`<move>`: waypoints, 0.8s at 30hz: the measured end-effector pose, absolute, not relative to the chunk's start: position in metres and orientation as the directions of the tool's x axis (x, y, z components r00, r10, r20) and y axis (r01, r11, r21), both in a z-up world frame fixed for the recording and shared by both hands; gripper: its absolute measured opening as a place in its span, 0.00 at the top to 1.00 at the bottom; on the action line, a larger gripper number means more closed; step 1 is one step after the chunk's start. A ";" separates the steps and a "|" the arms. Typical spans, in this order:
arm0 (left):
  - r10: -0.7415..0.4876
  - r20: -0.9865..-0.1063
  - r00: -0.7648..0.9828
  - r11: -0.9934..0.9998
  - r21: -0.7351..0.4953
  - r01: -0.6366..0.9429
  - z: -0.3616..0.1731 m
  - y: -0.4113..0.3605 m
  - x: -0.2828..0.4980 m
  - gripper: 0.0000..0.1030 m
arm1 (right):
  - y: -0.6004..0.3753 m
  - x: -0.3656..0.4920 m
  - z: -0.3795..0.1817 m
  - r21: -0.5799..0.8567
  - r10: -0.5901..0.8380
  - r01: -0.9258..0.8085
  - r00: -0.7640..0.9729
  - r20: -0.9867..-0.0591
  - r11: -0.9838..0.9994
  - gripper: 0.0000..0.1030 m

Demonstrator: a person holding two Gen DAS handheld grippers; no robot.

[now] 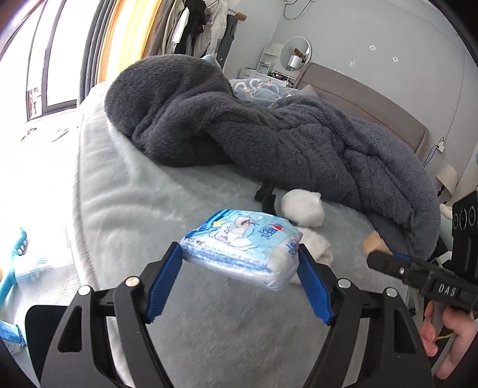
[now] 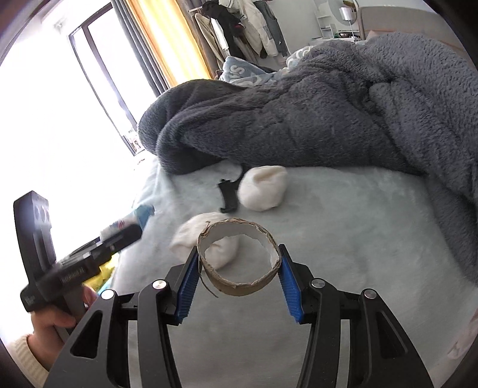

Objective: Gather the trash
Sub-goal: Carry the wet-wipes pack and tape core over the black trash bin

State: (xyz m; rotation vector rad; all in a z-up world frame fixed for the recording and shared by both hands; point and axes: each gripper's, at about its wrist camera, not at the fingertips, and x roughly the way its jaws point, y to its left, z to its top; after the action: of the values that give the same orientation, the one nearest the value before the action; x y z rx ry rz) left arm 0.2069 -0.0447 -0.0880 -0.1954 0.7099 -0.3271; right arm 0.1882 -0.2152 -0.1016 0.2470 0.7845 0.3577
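Observation:
My left gripper [image 1: 240, 262] is shut on a light blue tissue packet [image 1: 242, 244] and holds it above the pale bed cover [image 1: 134, 191]. My right gripper [image 2: 239, 259] is shut on a brown cardboard roll core [image 2: 239, 256], held open end toward the camera. In the left wrist view the right gripper [image 1: 385, 253] comes in from the right with the core's edge [image 1: 373, 241] showing. In the right wrist view the left gripper [image 2: 119, 235] is at the left with the packet [image 2: 137, 216]. Two white crumpled wads lie on the bed: one [image 2: 264, 188] by the blanket, one [image 2: 209, 241] behind the core.
A big dark grey fleece blanket [image 1: 269, 134] is heaped across the bed behind the wads. A small black object [image 2: 227, 195] lies beside the far wad. A window [image 2: 98, 74], yellow curtain and hanging clothes [image 2: 239, 27] stand beyond the bed.

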 end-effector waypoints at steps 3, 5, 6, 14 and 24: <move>-0.336 -0.606 0.721 0.940 -0.261 0.219 -0.086 -0.034 0.198 0.24 | -0.201 0.185 -0.100 0.341 0.402 -0.226 0.649 -0.646 0.913 0.50; -0.313 -0.609 0.729 0.949 -0.240 0.207 -0.086 -0.025 0.193 0.24 | -0.194 0.182 -0.099 0.349 0.408 -0.226 0.648 -0.643 0.909 0.50; -0.301 -0.613 0.731 0.952 -0.231 0.199 -0.087 -0.020 0.191 0.24 | -0.191 0.180 -0.099 0.354 0.411 -0.226 0.648 -0.641 0.908 0.50; -0.245 -0.659 0.711 0.965 -0.234 0.116 -0.102 0.025 0.177 0.24 | -0.144 0.164 -0.096 0.320 0.425 -0.281 0.642 -0.638 0.905 0.50; -0.179 -0.722 0.669 0.975 -0.222 0.022 -0.126 0.075 0.161 0.24 | -0.085 0.167 -0.100 0.297 0.473 -0.373 0.604 -0.642 0.879 0.50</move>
State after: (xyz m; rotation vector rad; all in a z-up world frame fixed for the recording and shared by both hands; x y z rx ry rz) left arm 0.1613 0.0749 -0.1262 -0.2015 0.8321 -0.1142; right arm 0.1672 -0.0851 -0.0996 0.1381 0.7818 0.4913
